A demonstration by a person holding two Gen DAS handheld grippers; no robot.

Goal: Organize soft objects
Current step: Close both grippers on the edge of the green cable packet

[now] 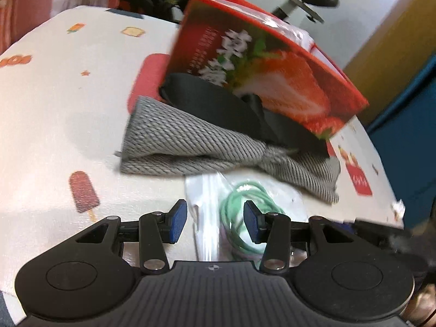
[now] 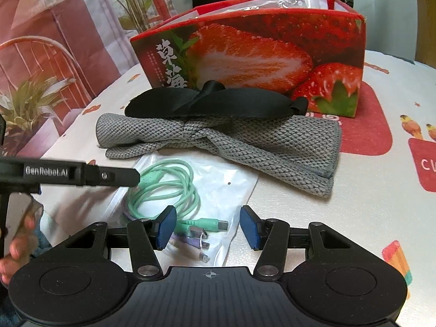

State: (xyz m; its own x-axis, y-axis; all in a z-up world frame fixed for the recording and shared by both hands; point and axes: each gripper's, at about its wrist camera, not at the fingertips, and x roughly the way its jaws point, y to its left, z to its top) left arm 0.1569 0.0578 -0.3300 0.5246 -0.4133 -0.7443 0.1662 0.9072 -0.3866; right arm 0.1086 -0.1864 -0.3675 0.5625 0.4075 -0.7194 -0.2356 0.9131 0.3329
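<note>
Left tongs [image 1: 215, 222] pitched down, jaws parted, blue pads [image 1: 178, 219] clear of each other, nothing pinched. Right tongs [image 2: 208, 227] same pose: angled down, jaws apart, empty. Right wrist view shows left tongs' finger reaching in from the left edge, person's hand [image 2: 16, 248] gripping its handle

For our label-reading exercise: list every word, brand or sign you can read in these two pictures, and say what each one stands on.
"草莓": large white characters on the front of the strawberry box.
"GenRobot.AI": white lettering on the side of the left gripper, in the right wrist view.
"C": start of a white word cut off at the frame edge, on a red patch of the printed tablecloth.
Small vertical print beside the box's characters: too small to read.
</note>
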